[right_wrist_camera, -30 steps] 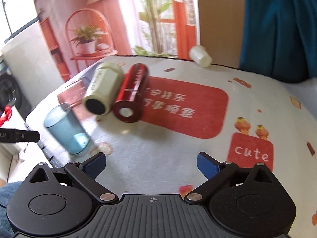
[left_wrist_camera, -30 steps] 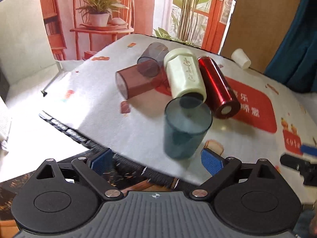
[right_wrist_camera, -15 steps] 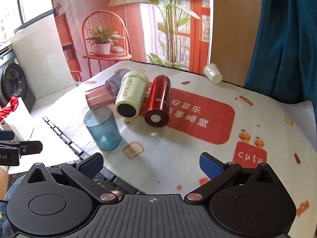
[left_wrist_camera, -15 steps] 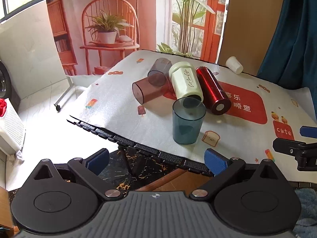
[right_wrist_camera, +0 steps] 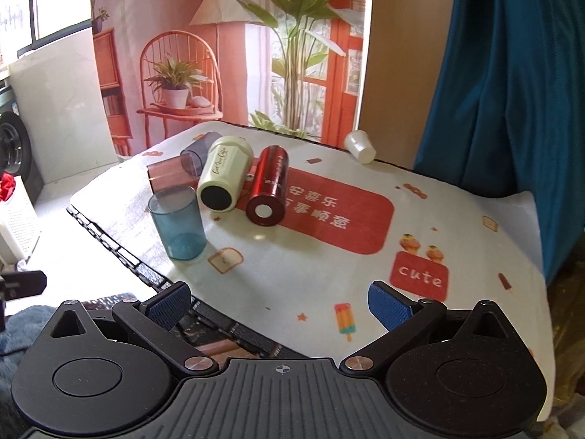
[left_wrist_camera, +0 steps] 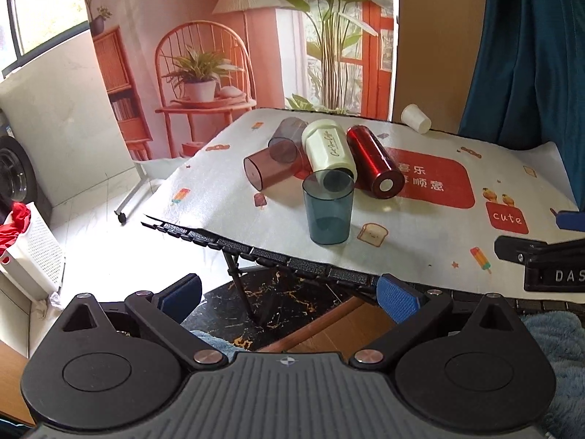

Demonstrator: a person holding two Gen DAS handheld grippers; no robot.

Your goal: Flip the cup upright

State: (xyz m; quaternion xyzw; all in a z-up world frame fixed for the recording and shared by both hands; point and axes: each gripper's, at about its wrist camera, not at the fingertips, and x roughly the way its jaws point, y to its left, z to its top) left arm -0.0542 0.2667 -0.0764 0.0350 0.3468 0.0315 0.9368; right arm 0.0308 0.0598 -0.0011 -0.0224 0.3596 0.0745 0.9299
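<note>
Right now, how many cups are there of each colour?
Blue cup: 1
Brown cup: 1
Grey cup: 1
Cream cup: 1
Red cup: 1
White cup: 1
Total: 6

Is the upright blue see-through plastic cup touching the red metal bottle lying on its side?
Apart. The right wrist view shows bare tablecloth between the blue cup and the red bottle.

We look forward from behind each claw, both held back off the table's [left_wrist_camera: 204, 179] near edge and facing the far wall. Our left view sits further left, our right view further right; both share the blue cup [left_wrist_camera: 328, 212] [right_wrist_camera: 178, 222] and the tumbled cups behind it.
</note>
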